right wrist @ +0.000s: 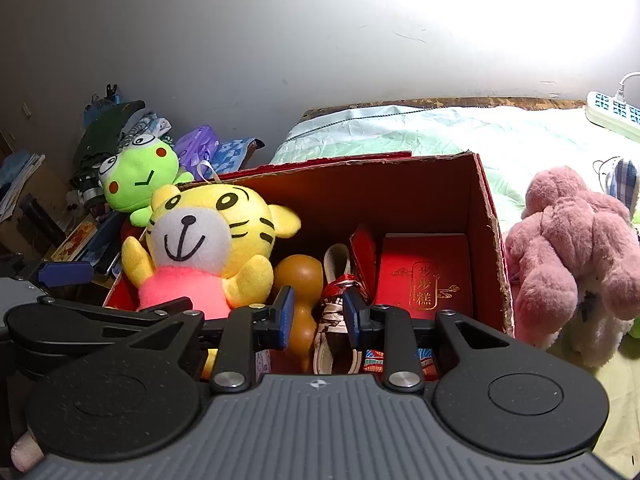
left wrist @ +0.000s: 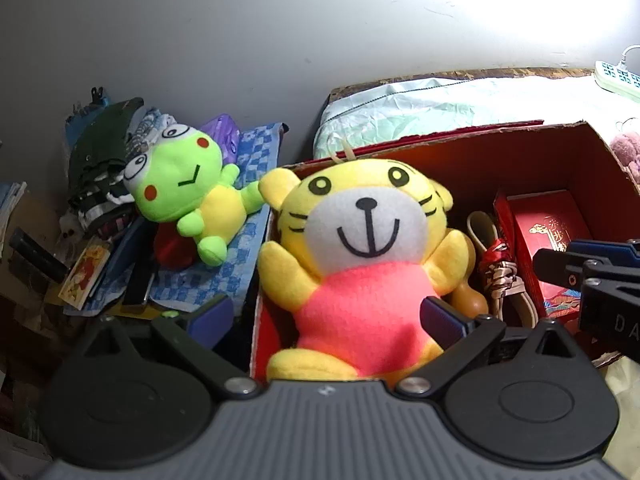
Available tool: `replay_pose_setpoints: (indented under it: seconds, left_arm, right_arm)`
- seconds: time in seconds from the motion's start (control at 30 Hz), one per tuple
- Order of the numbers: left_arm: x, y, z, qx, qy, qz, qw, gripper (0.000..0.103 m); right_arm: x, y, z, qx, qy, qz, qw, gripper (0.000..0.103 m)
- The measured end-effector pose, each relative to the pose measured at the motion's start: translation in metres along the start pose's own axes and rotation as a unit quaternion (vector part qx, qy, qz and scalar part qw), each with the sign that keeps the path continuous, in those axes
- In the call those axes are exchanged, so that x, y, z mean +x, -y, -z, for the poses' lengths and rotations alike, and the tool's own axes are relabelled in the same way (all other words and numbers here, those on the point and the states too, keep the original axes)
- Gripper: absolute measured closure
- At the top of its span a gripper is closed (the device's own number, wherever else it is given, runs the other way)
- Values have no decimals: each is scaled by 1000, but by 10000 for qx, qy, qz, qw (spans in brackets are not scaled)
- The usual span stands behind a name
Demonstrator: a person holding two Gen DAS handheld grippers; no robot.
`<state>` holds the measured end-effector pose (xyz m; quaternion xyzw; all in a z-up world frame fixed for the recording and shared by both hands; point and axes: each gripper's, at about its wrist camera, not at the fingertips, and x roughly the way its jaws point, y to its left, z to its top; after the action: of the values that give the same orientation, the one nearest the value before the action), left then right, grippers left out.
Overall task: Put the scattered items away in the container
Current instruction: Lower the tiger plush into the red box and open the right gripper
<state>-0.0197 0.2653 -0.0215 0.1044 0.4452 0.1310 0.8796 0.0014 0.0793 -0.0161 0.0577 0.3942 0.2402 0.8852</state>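
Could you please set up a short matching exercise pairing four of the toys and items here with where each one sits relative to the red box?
Things:
1. tiger plush
2. frog plush
3. pink plush
4. gourd

Places:
A. outside the box, to its right
B. in the box, at its left end, head above the rim
C. outside the box, to its left, on a heap of clutter
D. low in the box, between a plush and a beige strap

Pairs: 1-B, 2-C, 3-A, 4-D
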Motion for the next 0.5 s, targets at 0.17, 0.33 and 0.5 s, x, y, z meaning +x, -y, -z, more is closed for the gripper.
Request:
replay_pose_setpoints:
  seconds: [0.17,0.33,0.5]
  left_arm:
    - [-3,-1,3,-43,-38,-17,10000,3]
    - [-7,-2,6,-55,-27,-49,10000,3]
    - [-10,-2,8,-72,-7,-70,9999,2]
  right_arm:
    - [-5,-6,2,-86,42,23,10000,74]
    - [-12,-11,3,-134,139,64,9998,74]
    - [-19,-13,5,-147,208,138,9996,73]
